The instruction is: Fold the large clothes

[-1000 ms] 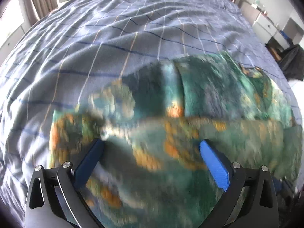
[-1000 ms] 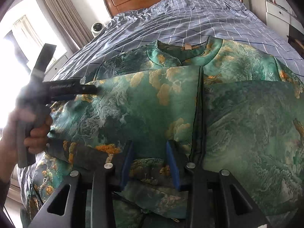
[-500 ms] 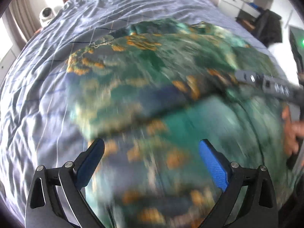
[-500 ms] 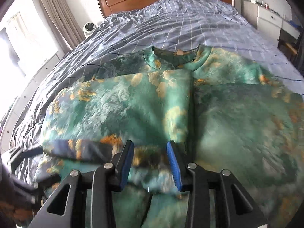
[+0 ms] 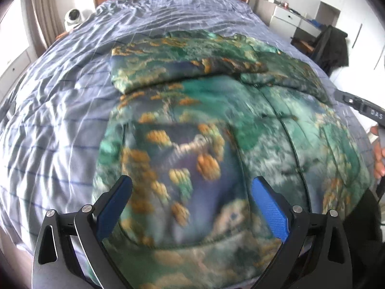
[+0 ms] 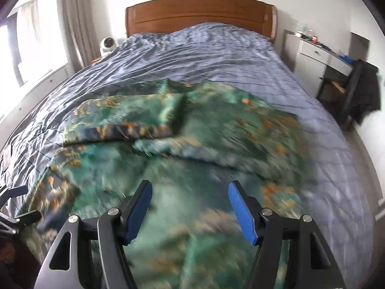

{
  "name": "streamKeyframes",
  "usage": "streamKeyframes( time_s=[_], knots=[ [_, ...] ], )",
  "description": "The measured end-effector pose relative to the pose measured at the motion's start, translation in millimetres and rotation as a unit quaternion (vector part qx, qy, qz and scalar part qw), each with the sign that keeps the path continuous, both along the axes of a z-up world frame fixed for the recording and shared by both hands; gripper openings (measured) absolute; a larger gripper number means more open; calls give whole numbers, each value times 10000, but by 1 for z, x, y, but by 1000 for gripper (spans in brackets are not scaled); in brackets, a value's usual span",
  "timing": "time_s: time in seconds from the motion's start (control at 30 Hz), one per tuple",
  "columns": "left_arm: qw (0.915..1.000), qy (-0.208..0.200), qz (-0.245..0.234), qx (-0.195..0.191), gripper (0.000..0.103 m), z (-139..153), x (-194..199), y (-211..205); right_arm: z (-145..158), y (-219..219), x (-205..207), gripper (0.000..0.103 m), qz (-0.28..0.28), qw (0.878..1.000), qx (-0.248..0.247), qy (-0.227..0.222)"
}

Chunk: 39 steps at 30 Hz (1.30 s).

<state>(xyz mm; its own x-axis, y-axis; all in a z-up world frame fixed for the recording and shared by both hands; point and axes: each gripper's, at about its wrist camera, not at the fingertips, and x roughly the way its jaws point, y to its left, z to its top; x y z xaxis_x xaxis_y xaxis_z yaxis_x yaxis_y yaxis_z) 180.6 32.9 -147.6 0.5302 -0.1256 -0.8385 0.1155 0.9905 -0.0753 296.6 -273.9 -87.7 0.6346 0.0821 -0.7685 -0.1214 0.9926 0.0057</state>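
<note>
A large green silk garment (image 5: 216,125) with orange and blue print lies spread on the bed, its upper part folded over itself; it also shows in the right wrist view (image 6: 192,139). My left gripper (image 5: 191,204) is open and empty above the garment's near part. My right gripper (image 6: 190,207) is open and empty above the garment's near end. The right gripper's body (image 5: 361,106) shows at the right edge of the left wrist view. The left gripper (image 6: 14,207) shows at the left edge of the right wrist view.
The bed has a blue checked cover (image 6: 216,55) and a wooden headboard (image 6: 199,12). A white fan (image 6: 108,44) stands to its left. A white desk (image 6: 320,53) and a chair with a dark coat (image 6: 363,89) stand on the right.
My right gripper has opened, let go of the garment's fold and pulled back. My left gripper has swung from the left side to the garment's near end, staying open.
</note>
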Motion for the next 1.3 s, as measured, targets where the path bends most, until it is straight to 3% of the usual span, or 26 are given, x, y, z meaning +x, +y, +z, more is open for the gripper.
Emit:
streamKeyframes(
  time_s=[0.1, 0.27, 0.5, 0.67, 0.83, 0.93, 1.1, 1.2, 1.3],
  knots=[
    [9996, -14, -67, 263, 100, -1, -12, -8, 2, -18, -25, 68, -248, 9997, -5, -53],
    [9992, -135, -117, 359, 100, 11, -31, -15, 0, -46, -54, 69, -638, 9978, 191, -57],
    [9973, -648, 320, 113, 100, 49, -37, 22, 6, -66, -77, 69, -782, 9961, 354, -203],
    [9954, -393, 836, 252, 100, 28, -19, 57, 16, -70, -87, 69, -715, 9964, 295, -350],
    [9956, -287, 894, 29, 100, 15, -33, 71, 19, -89, -104, 69, -786, 9963, 202, -294],
    [9946, -207, 1013, -29, 100, 6, -37, 84, 13, -107, -113, 70, -858, 9962, -43, -108],
    [9906, 230, 1130, -739, 100, -15, -37, 107, -5, -137, -117, 70, -858, 9950, -12, 518],
    [9917, 365, 985, -745, 100, -25, -38, 104, -19, -148, -125, 70, -786, 9933, -20, 847],
    [9924, 499, 852, -739, 100, -38, -35, 99, -38, -161, -130, 72, -800, 9888, 272, 1227]
  ],
)
